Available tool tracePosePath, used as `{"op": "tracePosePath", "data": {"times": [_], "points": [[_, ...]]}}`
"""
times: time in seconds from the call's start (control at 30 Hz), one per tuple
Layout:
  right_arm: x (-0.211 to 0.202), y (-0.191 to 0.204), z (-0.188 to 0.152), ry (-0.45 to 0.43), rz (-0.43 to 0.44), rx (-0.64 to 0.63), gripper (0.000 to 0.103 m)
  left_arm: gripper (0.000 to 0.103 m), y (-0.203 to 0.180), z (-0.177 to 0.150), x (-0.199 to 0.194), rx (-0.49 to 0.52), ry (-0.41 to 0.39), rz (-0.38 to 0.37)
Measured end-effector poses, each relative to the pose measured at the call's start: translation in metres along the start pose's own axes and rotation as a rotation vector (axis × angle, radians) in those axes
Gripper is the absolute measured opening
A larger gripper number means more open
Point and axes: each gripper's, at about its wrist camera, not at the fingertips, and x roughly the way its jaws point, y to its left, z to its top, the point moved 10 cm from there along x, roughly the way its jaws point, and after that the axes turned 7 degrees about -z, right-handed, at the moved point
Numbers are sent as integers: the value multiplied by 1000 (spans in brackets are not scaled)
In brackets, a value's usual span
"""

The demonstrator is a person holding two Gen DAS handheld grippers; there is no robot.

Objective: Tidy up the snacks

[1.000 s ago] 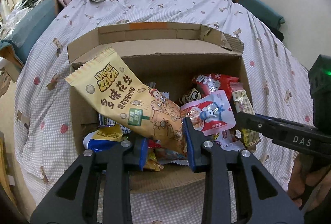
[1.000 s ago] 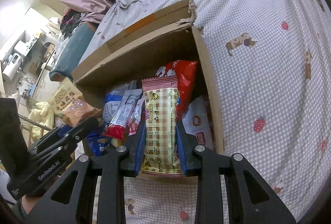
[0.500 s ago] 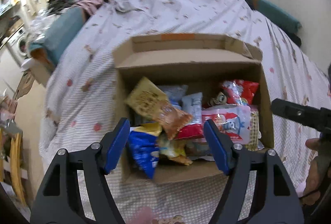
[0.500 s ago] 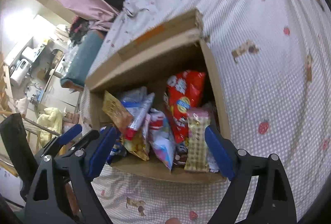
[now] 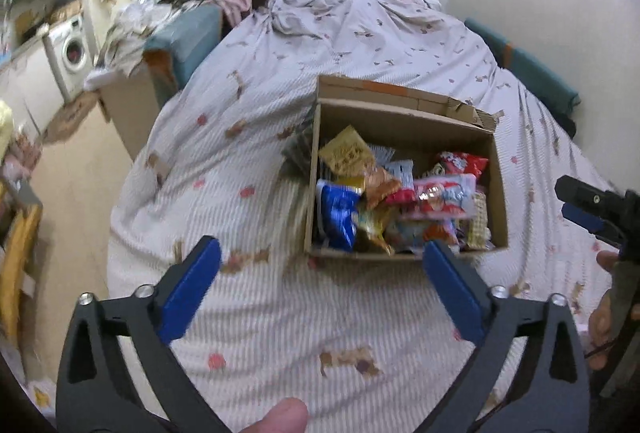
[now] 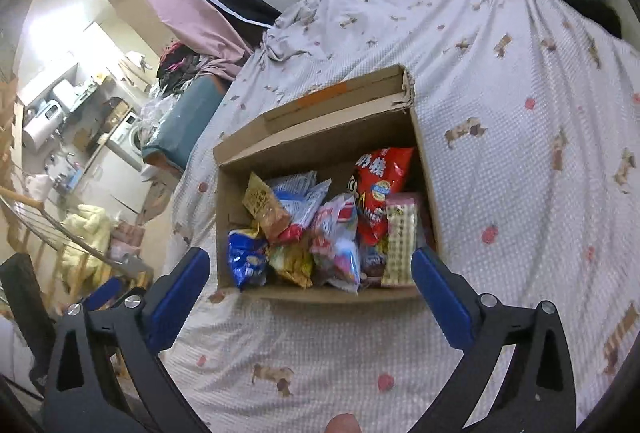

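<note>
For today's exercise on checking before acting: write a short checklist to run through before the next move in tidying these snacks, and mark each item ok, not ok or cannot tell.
1. Left gripper holds nothing: ok, its jaws are opening and only bedsheet shows between them.
2. Right gripper holds nothing: ok, its jaws are opening and no packet is between the pads.
3. Snacks inside the cardboard box: ok, the yellow packet, the red bag and the checked packet lie in it.
4. Box resting steadily on the bed: cannot tell, the sheet under it is soft.
5. Snacks sorted neatly: not ok, they lie heaped at angles.
6. More snacks left outside the box: cannot tell.
</note>
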Motion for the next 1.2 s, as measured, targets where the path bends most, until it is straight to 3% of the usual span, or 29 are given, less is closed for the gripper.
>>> {"op": "tracePosePath", "data": {"times": [0.2,0.27,0.43,0.53,0.6,0.83,1.2], "points": [[-29,14,-29,-52,-80,-117,103,103,-1,-30,-23,-8,-38,14],[-32,10,-42,-56,-154,-144,103,103,-2,-42,-25,-5,-56,47],[-29,0,-75,-104,-220,-182,103,103,-3,-63,-8,10,-10,90],[-25,-2,-80,-121,-215,-148,103,103,4,-72,2,-4,28,116],[-21,0,-80,-130,-211,-161,103,103,2,-78,10,-29,61,81],[-1,-4,-82,-99,-250,-181,103,103,-8,-70,15,-29,40,34],[9,-1,-87,-80,-266,-198,103,103,0,-71,20,-54,66,50]]}}
